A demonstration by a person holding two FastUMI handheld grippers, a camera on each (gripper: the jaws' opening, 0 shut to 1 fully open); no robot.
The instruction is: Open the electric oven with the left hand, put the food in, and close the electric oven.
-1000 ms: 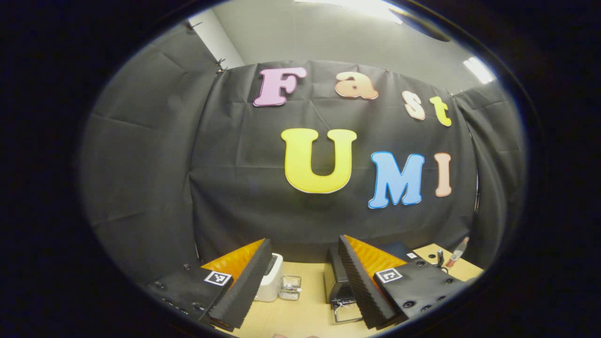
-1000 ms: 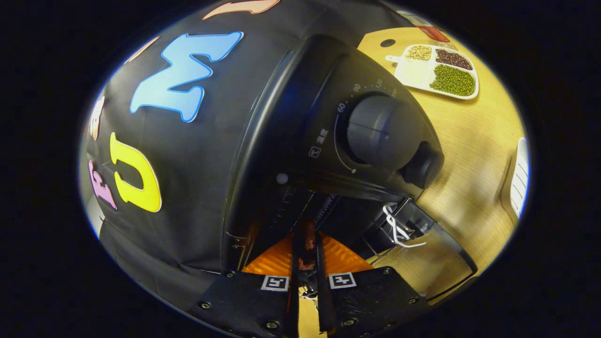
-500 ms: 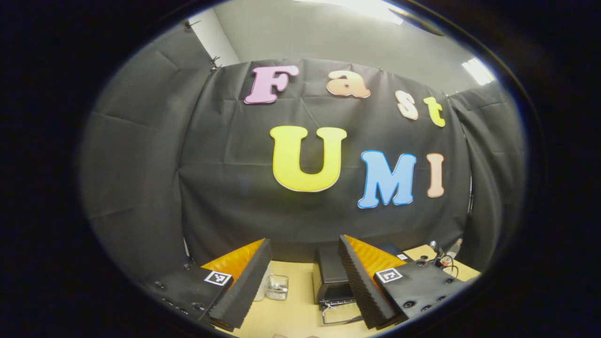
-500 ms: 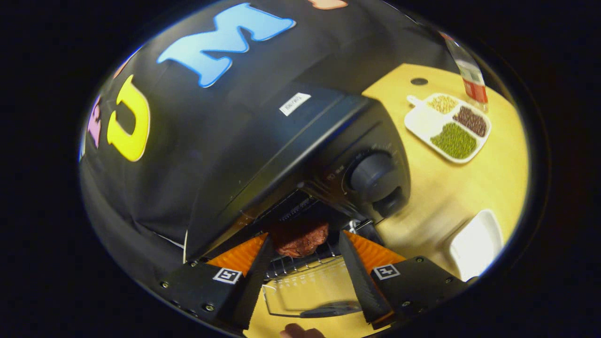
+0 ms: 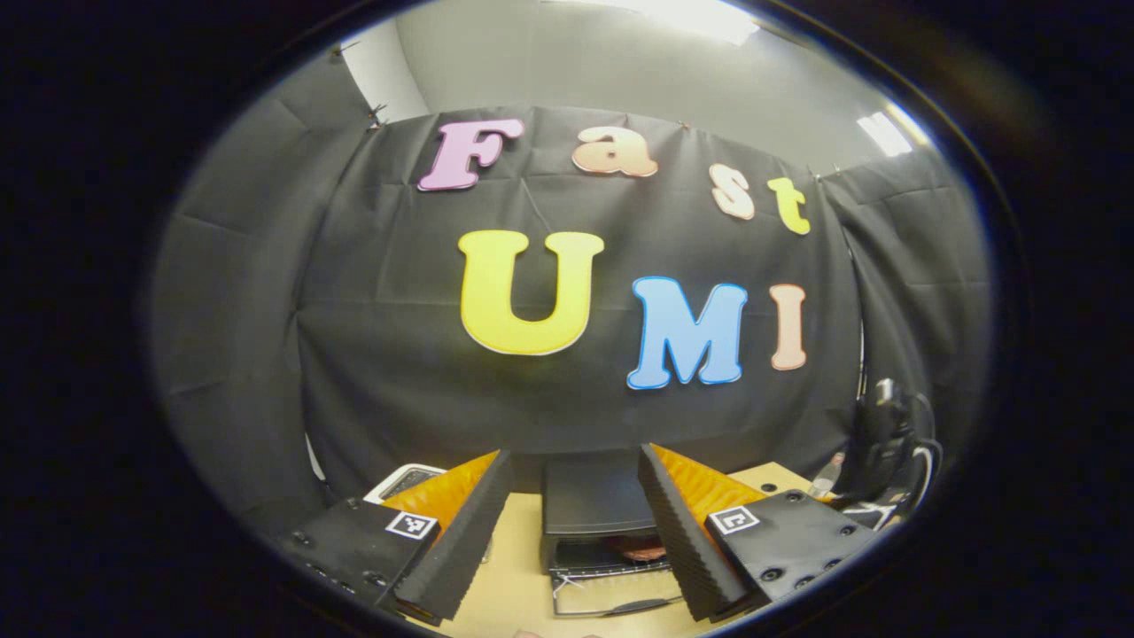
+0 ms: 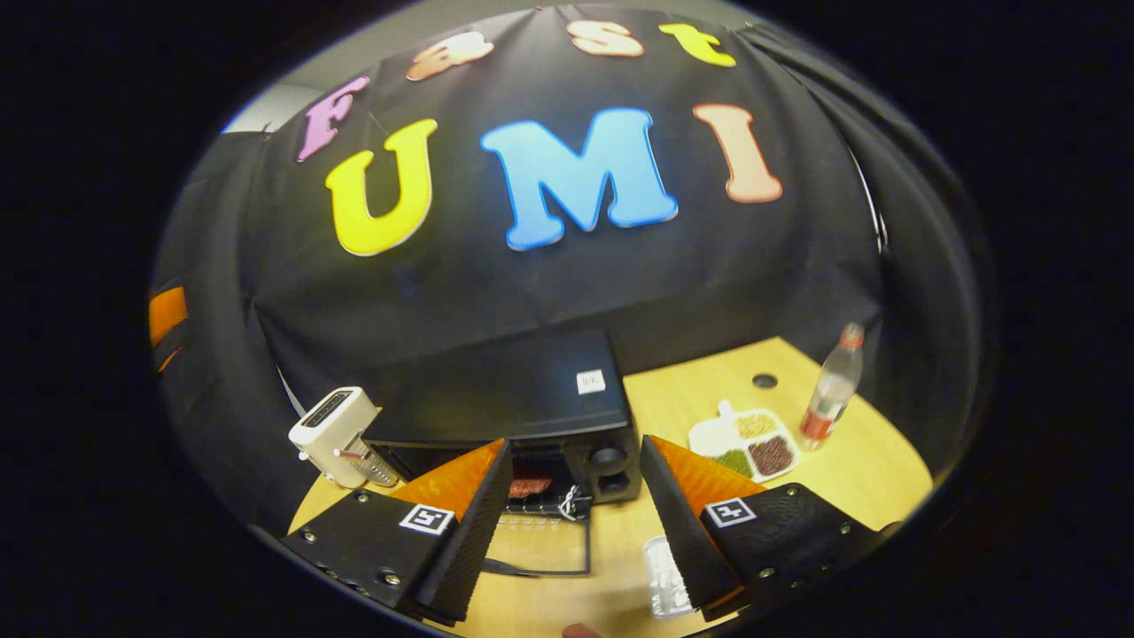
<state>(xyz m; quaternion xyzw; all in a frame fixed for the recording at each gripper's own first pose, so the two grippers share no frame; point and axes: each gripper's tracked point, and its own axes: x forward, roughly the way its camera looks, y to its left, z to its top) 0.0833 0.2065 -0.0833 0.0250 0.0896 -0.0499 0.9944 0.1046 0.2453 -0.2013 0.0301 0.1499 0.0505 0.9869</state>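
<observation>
A: What sits at the left of the right gripper view?
B: A white toaster (image 6: 332,424) on the wooden table (image 6: 850,461), just beside the black electric oven (image 6: 523,399).
A: And the oven?
B: Door (image 6: 540,545) dropped flat toward us; the reddish food (image 6: 530,486) lies inside on the rack.
A: The right gripper (image 6: 571,523)?
B: Fingers spread, holding nothing — well short of the oven.
A: Further right?
B: A 3-compartment tray of beans (image 6: 746,439), then a bottle (image 6: 831,386).
A: The left gripper (image 5: 571,523)?
B: Also spread and empty — the oven (image 5: 598,501) is far ahead between its fingers.
</observation>
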